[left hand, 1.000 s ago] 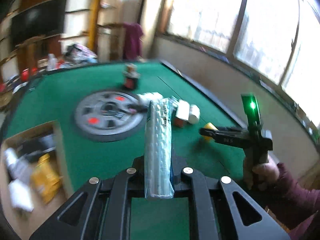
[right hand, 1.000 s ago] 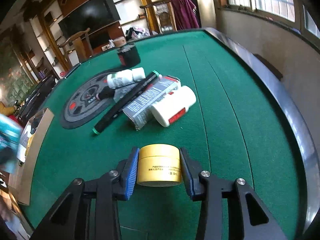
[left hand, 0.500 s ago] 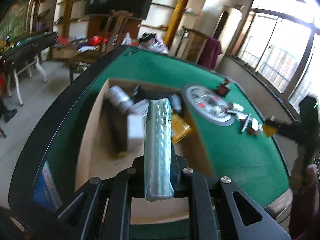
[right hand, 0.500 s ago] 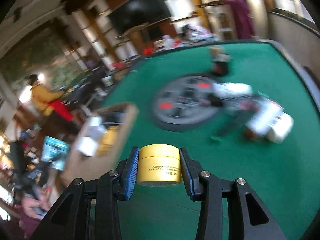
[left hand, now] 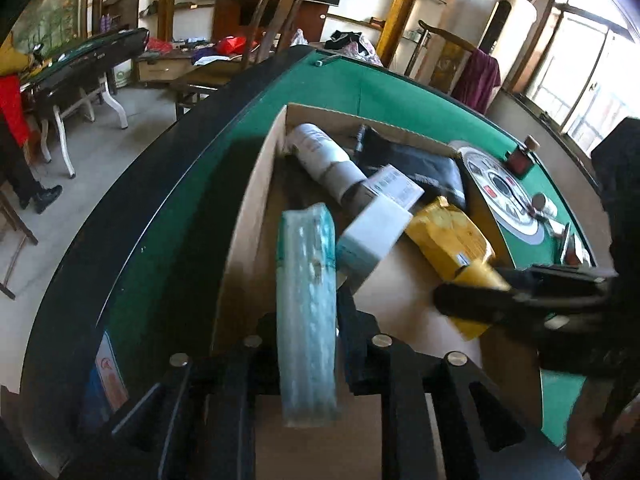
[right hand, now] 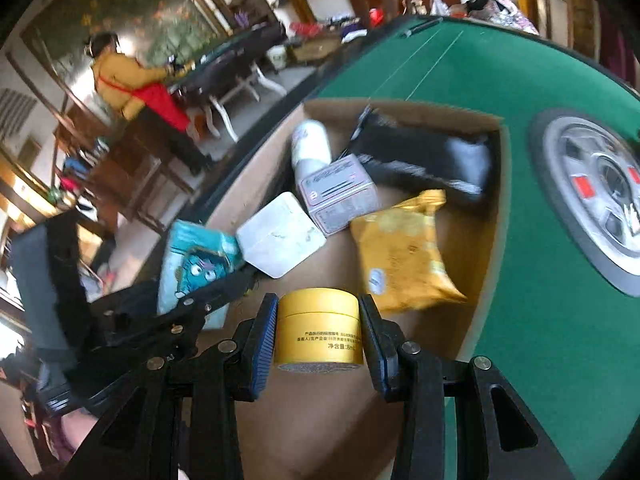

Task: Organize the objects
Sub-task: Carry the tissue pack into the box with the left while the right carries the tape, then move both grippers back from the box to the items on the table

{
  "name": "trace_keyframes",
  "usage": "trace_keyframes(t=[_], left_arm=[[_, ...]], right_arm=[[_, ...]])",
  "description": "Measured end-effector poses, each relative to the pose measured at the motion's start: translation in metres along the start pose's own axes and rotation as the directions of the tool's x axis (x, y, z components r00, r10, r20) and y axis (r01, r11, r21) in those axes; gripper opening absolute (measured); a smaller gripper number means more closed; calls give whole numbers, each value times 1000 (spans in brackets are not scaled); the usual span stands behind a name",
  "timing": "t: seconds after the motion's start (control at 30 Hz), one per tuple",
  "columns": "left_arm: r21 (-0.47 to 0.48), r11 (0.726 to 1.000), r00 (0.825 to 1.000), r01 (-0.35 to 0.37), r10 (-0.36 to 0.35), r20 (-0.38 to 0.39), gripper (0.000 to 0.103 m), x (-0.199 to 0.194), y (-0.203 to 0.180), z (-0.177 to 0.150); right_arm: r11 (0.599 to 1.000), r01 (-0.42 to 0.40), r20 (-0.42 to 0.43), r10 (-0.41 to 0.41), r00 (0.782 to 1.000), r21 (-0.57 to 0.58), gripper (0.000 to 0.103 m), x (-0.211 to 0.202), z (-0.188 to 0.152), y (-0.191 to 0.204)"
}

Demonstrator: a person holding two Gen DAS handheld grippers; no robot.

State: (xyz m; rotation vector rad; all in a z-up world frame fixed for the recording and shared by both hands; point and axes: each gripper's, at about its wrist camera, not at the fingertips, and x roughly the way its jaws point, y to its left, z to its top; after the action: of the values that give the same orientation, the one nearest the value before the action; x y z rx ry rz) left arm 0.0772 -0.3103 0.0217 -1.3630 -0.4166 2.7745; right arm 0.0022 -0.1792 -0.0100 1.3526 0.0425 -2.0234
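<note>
Hovering over the cardboard box (right hand: 496,184) on the green bench (right hand: 520,80), I had something in each hand. My left fingers (left hand: 308,344) had just been easing apart, with the teal packet (left hand: 306,300) between them; whether the pads were pressing on it I could not tell. It stuck out forward above the near end of the box. My right fingers (right hand: 318,332) were clamped on both sides of the yellow jar (right hand: 319,330), upright and above the box floor. Inside the box lay a yellow pouch (right hand: 404,256), a white square tin (right hand: 280,236), a grey carton (right hand: 340,194), a white bottle (right hand: 310,146) and a black pouch (right hand: 420,160), crowded toward the far end. A grey disc (right hand: 592,196) lay on the bench just beside the box.
</note>
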Motion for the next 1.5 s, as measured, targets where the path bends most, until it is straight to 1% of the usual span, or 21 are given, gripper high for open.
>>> trace_keyframes(t=[0.13, 0.2, 0.27, 0.33, 0.4, 0.47, 0.5, 0.57, 0.67, 0.7, 0.77, 0.87, 0.93, 0.97, 1.03, 1.07, 1.1, 1.17, 1.2, 1.27, 1.5], left_arm=[[-8, 1000, 1000, 19, -19, 22, 25, 0, 0, 3], [-18, 1000, 999, 20, -19, 33, 30, -1, 1, 3], [-43, 999, 999, 21, -19, 42, 36, -5, 5, 4], [-80, 994, 996, 74, -69, 60, 49, -12, 10, 5], [-89, 989, 991, 116, -108, 85, 67, -21, 11, 5], [-82, 994, 991, 79, -69, 119, 77, -32, 9, 4], [-72, 995, 988, 71, -61, 139, 79, -38, 7, 4], [-67, 995, 985, 79, -67, 160, 80, -47, 4, 4], [-76, 991, 977, 110, -94, 190, 82, -60, 3, 5], [-84, 989, 974, 120, -101, 203, 85, -64, 3, 5], [-92, 988, 970, 122, -99, 224, 87, -72, 2, 6], [-88, 988, 968, 130, -108, 226, 88, -77, -2, 7], [-93, 981, 967, 171, -149, 205, 88, -75, -6, 8], [-109, 971, 964, 212, -190, 184, 88, -72, -7, 9], [-169, 938, 949, 302, -279, 149, 88, -65, -7, 11], [-204, 913, 933, 354, -331, 142, 88, -62, -8, 11], [-234, 883, 913, 406, -382, 144, 88, -60, -10, 11], [-255, 846, 884, 468, -444, 148, 89, -59, -19, 12], [-253, 837, 875, 485, -462, 146, 90, -58, -27, 11], [-245, 831, 866, 500, -483, 129, 90, -55, -44, 12], [-215, 835, 853, 507, -521, -9, 91, -26, -118, 11]], right_arm=[[997, 67, -2, -67, 998, -47, 44, 16, 10, 8], [992, 103, 3, -103, 995, -73, 44, 21, 14, 10], [991, 108, 5, -108, 994, -78, 44, 23, 16, 10], [992, 107, 5, -107, 994, -74, 44, 24, 18, 9], [992, 103, 9, -102, 995, -70, 44, 25, 21, 10], [994, 94, 11, -94, 996, -63, 44, 24, 21, 9], [995, 86, 11, -86, 996, -57, 45, 23, 20, 8], [997, 63, 16, -63, 998, -42, 55, 20, 20, 8], [999, 26, 44, -25, 999, -23, 66, 7, 18, 8], [999, 27, 60, -26, 998, -25, 68, 1, 17, 9], [998, 44, 106, -40, 994, -38, 80, -16, 15, 12], [998, 45, 170, -38, 985, -37, 91, -42, 8, 10], [998, 53, 206, -46, 977, -27, 93, -59, 2, 4], [998, 63, 226, -57, 973, -21, 93, -68, -1, 0], [996, 91, 260, -86, 962, -7, 94, -82, -8, -8], [995, 103, 276, -100, 956, 5, 94, -91, -14, -15], [994, 107, 287, -108, 952, 18, 94, -98, -18, -21], [993, 106, 301, -118, 946, 58, 95, -111, -27, -38], [991, 104, 308, -124, 943, 78, 95, -116, -32, -47], [986, 108, 318, -143, 937, 127, 95, -128, -44, -69], [940, 137, 321, -240, 916, 312, 95, -166, -88, -154]])
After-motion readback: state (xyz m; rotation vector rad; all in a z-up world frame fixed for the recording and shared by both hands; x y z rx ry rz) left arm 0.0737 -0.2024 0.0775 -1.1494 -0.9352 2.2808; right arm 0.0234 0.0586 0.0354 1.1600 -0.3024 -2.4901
